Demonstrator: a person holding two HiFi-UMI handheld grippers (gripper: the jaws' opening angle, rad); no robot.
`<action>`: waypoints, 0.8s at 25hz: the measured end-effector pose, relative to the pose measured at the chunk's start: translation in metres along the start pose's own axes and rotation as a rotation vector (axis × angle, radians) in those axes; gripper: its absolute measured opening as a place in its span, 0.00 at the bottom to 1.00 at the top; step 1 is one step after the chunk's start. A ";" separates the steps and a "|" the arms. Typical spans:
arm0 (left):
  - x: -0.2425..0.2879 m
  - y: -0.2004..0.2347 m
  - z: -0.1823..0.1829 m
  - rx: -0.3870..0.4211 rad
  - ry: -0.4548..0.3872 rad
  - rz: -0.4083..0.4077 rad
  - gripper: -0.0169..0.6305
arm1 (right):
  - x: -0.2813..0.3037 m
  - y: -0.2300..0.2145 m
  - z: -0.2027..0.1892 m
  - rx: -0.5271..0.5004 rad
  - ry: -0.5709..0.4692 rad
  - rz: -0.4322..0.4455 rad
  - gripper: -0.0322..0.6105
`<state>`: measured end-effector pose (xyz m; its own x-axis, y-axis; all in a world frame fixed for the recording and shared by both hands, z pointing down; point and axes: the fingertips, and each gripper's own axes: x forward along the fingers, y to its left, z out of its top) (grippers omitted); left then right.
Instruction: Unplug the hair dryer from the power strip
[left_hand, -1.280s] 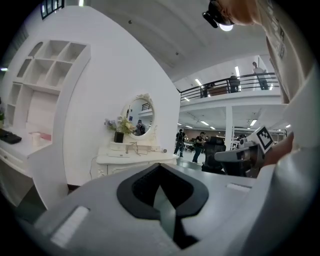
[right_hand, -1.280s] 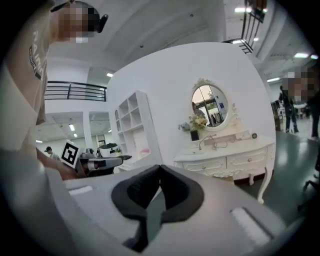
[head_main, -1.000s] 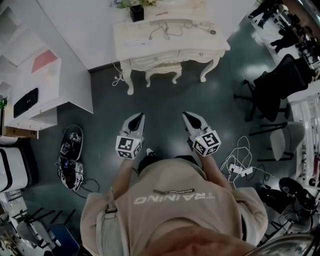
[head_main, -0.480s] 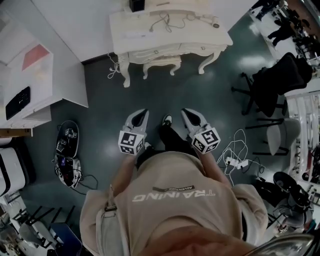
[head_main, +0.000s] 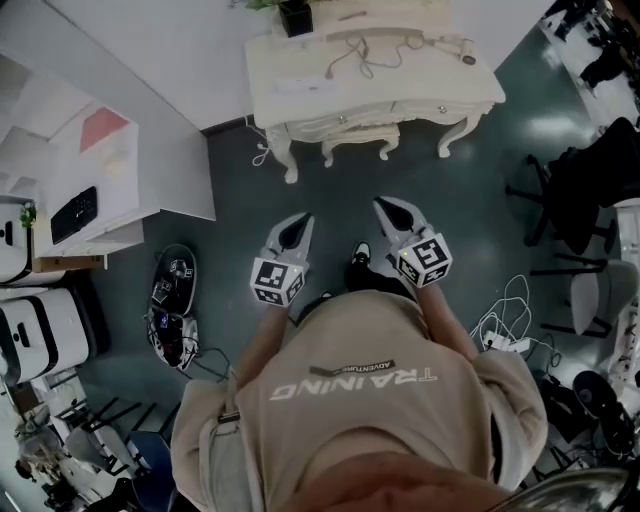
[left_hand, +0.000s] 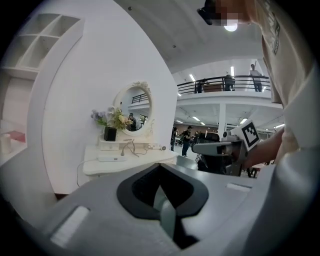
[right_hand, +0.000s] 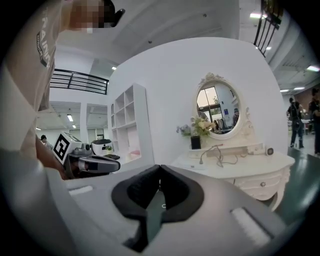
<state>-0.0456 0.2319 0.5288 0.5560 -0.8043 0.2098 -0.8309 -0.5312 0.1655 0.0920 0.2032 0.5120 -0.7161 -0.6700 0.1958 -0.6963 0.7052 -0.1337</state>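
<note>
Both finger pairs together, empty: left gripper (head_main: 302, 218), right gripper (head_main: 382, 204); distant hair dryer (head_main: 456, 49) barely discernible.

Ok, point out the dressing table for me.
Head view, top centre: the dressing table stands against the white wall, ahead of the left gripper and right gripper, a black flower pot on its left end.

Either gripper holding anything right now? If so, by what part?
Nothing is held. The left gripper and the right gripper are both shut with nothing between them.
</note>
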 end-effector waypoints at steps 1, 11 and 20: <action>0.012 -0.001 0.007 0.019 -0.001 0.004 0.03 | 0.003 -0.013 0.003 -0.002 -0.006 0.004 0.06; 0.107 0.000 0.055 0.181 -0.019 0.103 0.03 | 0.048 -0.119 0.004 0.036 0.021 0.044 0.06; 0.173 0.011 0.055 0.125 0.028 0.084 0.03 | 0.078 -0.148 -0.017 0.040 0.123 0.130 0.06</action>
<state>0.0401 0.0720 0.5143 0.4833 -0.8405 0.2448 -0.8698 -0.4928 0.0250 0.1394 0.0505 0.5632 -0.7905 -0.5388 0.2913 -0.6015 0.7726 -0.2032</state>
